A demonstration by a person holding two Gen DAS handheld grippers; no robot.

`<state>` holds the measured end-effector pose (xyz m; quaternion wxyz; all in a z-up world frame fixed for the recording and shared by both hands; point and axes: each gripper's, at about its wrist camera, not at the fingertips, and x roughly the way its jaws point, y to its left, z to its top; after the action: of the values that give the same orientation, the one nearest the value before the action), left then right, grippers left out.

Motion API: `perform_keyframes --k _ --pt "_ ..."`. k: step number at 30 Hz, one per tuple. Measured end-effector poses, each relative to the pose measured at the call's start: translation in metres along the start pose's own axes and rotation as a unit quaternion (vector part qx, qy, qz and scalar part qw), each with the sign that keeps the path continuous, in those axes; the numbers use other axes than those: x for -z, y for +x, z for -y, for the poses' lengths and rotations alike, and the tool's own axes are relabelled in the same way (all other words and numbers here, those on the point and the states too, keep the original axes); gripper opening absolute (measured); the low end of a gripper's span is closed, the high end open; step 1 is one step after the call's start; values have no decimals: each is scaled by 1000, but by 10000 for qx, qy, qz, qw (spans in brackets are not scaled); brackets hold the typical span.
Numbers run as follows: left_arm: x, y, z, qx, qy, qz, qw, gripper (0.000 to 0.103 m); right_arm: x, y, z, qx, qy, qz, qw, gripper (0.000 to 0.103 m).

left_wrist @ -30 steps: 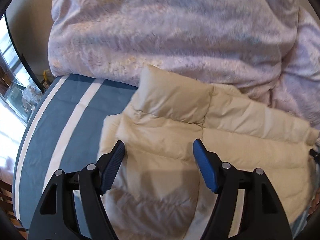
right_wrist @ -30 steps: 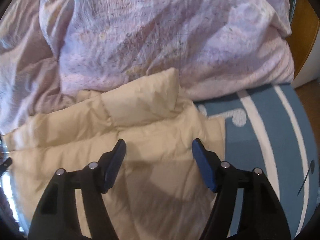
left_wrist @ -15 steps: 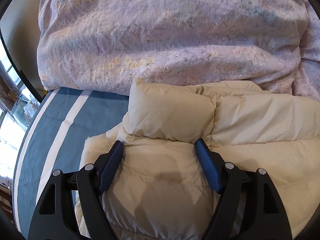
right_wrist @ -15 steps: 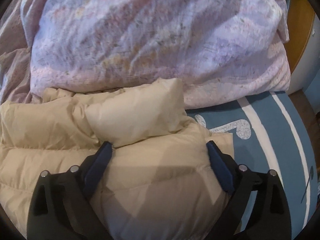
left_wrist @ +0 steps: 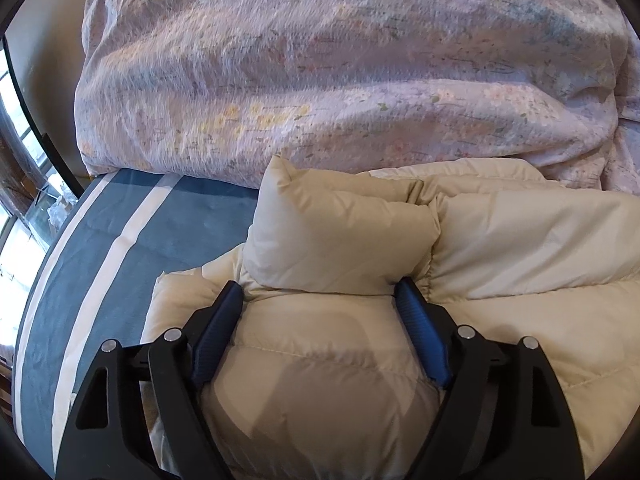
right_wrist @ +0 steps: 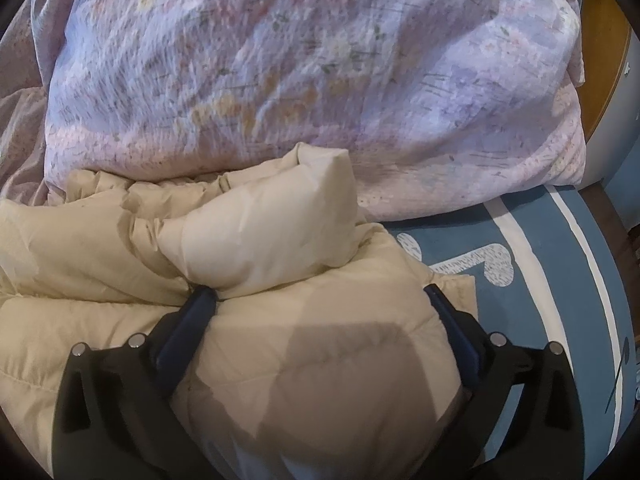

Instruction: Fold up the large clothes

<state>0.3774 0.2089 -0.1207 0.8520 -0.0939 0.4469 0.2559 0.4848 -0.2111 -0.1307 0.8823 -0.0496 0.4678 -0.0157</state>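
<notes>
Both tongs, left [left_wrist: 320, 294] and right [right_wrist: 320, 294], have pushed forward, spread wide, apparently pressing the cream jacket [left_wrist: 500, 248] without clamping.

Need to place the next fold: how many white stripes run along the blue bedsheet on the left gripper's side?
2: a wide white stripe nearer the cream puffer jacket, and a second stripe toward the blue bedsheet edge. The jacket or floral duvet may hide more.

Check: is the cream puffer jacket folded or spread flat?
Partly folded: the cream puffer jacket shows a puffy section doubled over its body, bunched against the floral duvet.
</notes>
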Motion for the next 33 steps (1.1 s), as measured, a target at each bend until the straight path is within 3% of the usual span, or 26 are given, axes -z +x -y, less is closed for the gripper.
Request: perform_keyframes --k 7,12,20,25,28,31,33 --pt "-1 2 -1 -17 -55 -19 10000 84 -4 3 -1 -6 -2 -33 10000 101" --pt "2 -20 -2 76 -106 -209 9997 83 -10 -7 15 -128 62 -362 9992 101" --pt "34 -78 -50 411 -68 -198 9989 83 11 -54 73 -707 587 -907 9916 101" --pt "62 -84 -90 497 -583 -432 9961 83 44 -52 104 -1216 996 -1465 9766 101" --pt "72 -79 -104 785 -938 -673 9902 83 62 -47 111 -1552 1182 -1729 9654 94" --pt "78 -72 -107 1072 -1104 -843 9845 82 70 -51 113 -1724 1217 -1646 9635 77" --pt "84 -68 -105 1272 -1227 -930 9799 72 72 -51 110 -1958 1290 -1709 9570 53"
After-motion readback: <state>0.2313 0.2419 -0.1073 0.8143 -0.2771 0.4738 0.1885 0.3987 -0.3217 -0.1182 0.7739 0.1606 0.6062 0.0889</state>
